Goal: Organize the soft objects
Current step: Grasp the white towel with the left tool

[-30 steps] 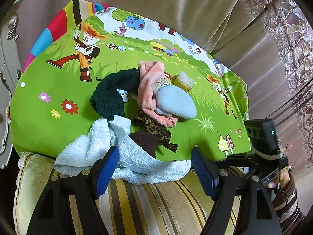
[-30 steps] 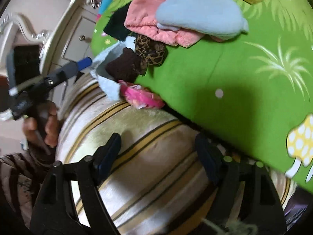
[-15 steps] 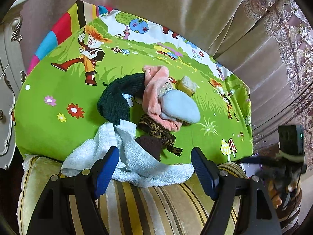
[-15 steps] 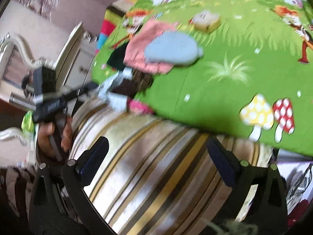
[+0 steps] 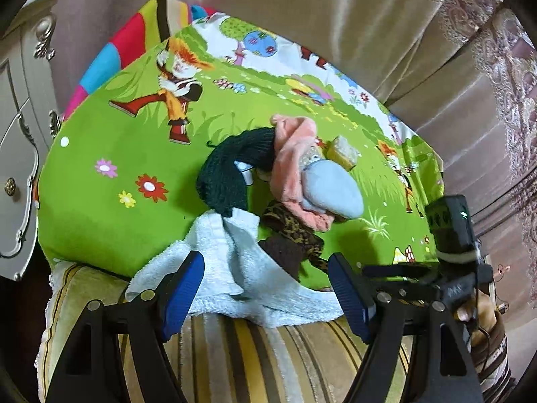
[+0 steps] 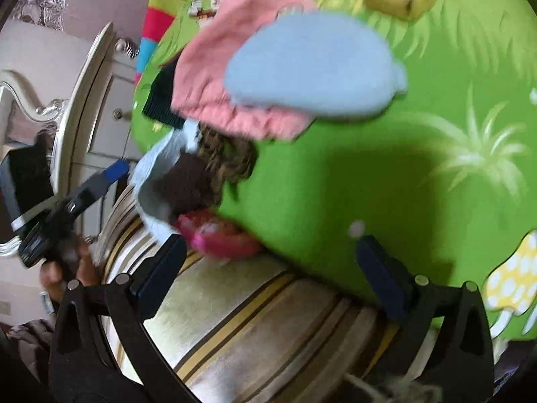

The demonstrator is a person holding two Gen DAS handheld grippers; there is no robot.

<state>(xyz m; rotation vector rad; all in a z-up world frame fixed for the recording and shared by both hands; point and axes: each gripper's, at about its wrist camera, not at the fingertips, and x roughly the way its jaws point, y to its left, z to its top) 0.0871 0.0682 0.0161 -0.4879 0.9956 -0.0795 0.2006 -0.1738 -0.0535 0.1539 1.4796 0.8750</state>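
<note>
Clothes heaped on the green cartoon sheet (image 5: 100, 208): we see a blue hat (image 5: 332, 188) on a pink scarf (image 5: 290, 164), a white towel (image 5: 241, 268) drooping over the striped cushion (image 5: 235, 352). Our left claw (image 5: 268, 297) hangs wide above the towel; our right claw (image 6: 272, 273) gapes wide, empty.

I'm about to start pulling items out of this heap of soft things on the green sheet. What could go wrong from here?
1. The white towel lies under the brown cloth and hangs over the sheet's edge; lifting it may drag its neighbours off.
2. The blue pad rests on the pink cloth; pulling pink first would likely topple it.
3. The right view is blurred, so aiming there is risky.
</note>
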